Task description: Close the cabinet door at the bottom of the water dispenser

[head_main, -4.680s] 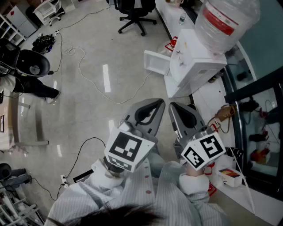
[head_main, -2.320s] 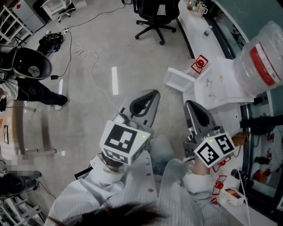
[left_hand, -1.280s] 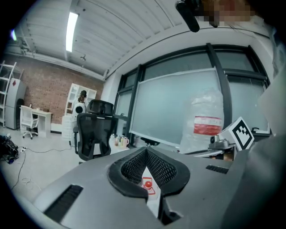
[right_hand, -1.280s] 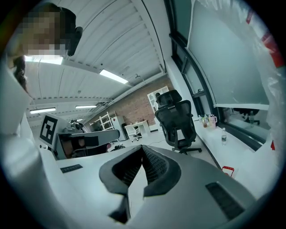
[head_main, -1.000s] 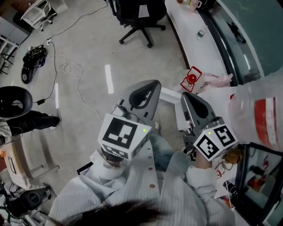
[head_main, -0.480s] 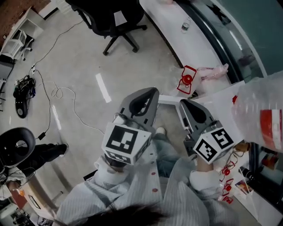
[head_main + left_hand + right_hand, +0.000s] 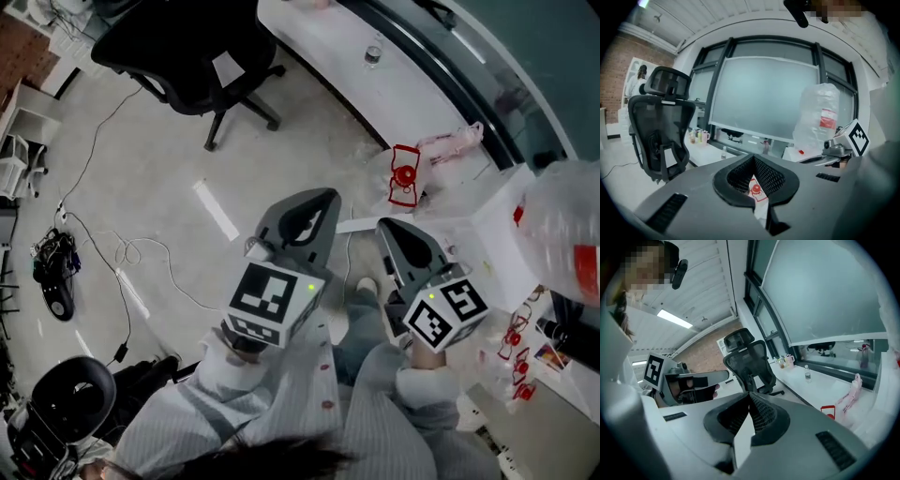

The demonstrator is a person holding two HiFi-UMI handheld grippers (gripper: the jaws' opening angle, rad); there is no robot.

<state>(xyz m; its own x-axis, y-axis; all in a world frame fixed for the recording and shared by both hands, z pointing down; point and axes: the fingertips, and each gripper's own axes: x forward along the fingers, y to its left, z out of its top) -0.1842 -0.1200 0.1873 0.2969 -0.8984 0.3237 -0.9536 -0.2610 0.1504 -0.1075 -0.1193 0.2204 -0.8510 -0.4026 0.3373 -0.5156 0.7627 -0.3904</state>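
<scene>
The white water dispenser stands at the right of the head view, with its clear bottle on top. A thin white edge, the cabinet door, juts left from its base between my two grippers. My left gripper is shut and empty, its tip just left of that edge. My right gripper is also shut and empty, beside the dispenser's front. In the left gripper view, the left gripper points toward the bottle. In the right gripper view, the right gripper points toward the chair. Neither gripper touches the door.
A black office chair stands at the upper left, also in the left gripper view. A white counter with a small bottle runs along the window. A red frame sits by the dispenser. Cables lie on the floor.
Both grippers have swung toward the dispenser and sunk a little. The dispenser has slid right in the head view, and the chair has moved to the upper left. Both grippers remain shut.
</scene>
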